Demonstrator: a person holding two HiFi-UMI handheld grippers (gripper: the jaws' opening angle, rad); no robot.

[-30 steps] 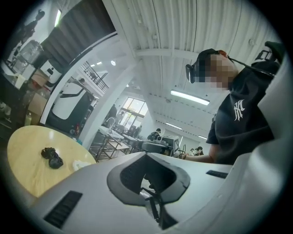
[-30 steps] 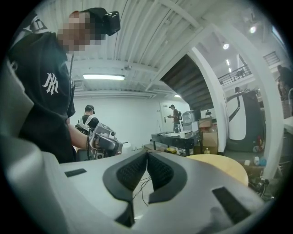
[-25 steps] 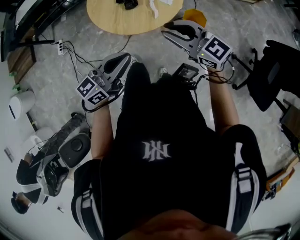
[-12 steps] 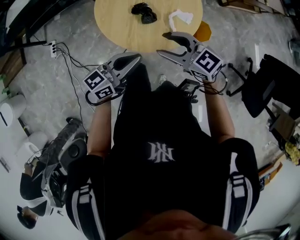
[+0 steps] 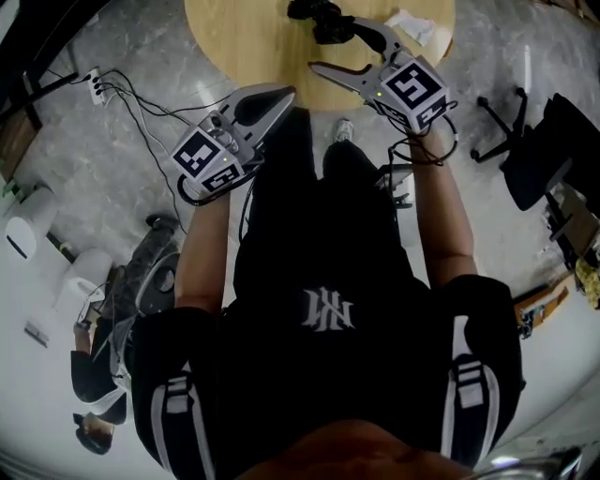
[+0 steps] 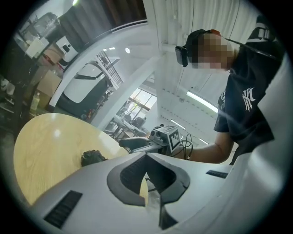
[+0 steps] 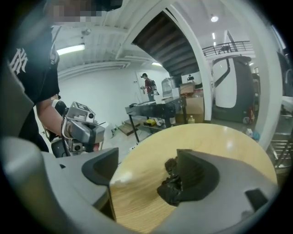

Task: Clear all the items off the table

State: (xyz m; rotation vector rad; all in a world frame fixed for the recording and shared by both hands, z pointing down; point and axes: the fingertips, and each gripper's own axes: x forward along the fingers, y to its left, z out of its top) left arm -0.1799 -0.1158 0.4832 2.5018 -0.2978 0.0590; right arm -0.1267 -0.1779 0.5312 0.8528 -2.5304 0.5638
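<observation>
R claw: just opened wide, empty, beside black wad.
L claw: jaws together, empty.
Change: both reached table; grab likely next.

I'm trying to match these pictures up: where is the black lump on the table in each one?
Head view: the lump sits at the top edge, near the middle.
Left gripper view: the lump is low and left of centre.
Right gripper view: the lump is low in the centre, with its right side hidden.
Shared landmark: the round wooden table under it.
</observation>
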